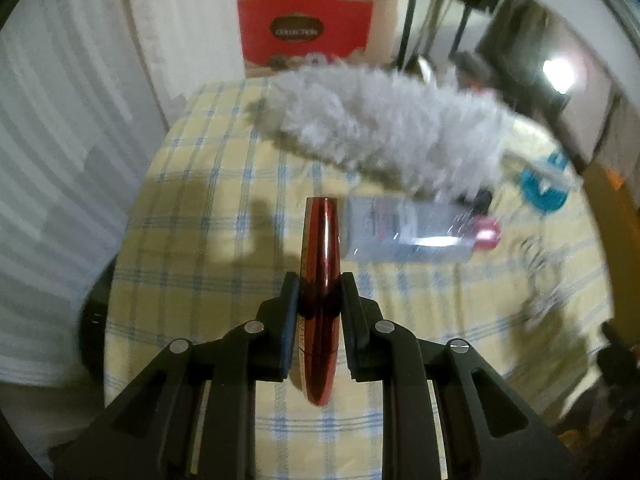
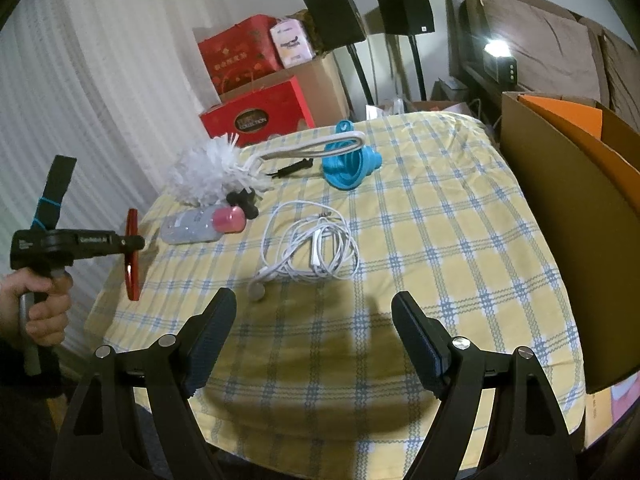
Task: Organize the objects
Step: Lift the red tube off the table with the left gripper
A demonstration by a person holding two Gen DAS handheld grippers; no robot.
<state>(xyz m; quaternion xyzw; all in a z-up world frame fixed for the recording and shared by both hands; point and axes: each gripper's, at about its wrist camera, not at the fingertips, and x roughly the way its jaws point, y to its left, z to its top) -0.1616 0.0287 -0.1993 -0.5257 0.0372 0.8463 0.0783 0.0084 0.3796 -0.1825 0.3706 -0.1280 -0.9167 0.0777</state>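
My counter point(image 2: 460, 216) had a yellow and blue checked cloth on it, and most things had not been tidied yet. The big brown box point(image 2: 560, 208) stood at its right side, and I guessed that things could go in there. The fluffy white duster point(image 2: 200, 176) lay at the far left. The blue funnel point(image 2: 348, 168) sat behind the tangled white cable point(image 2: 312, 248). The clear bottle with a pink cap point(image 2: 200, 224) lay beside the duster.

Only one small thing was up off the cloth. My left gripper point(image 1: 320, 300) squeezed a shiny red tube point(image 1: 320, 264) above the counter. My right gripper point(image 2: 312, 344) was wide apart and held nothing. The cable was right in front of it.
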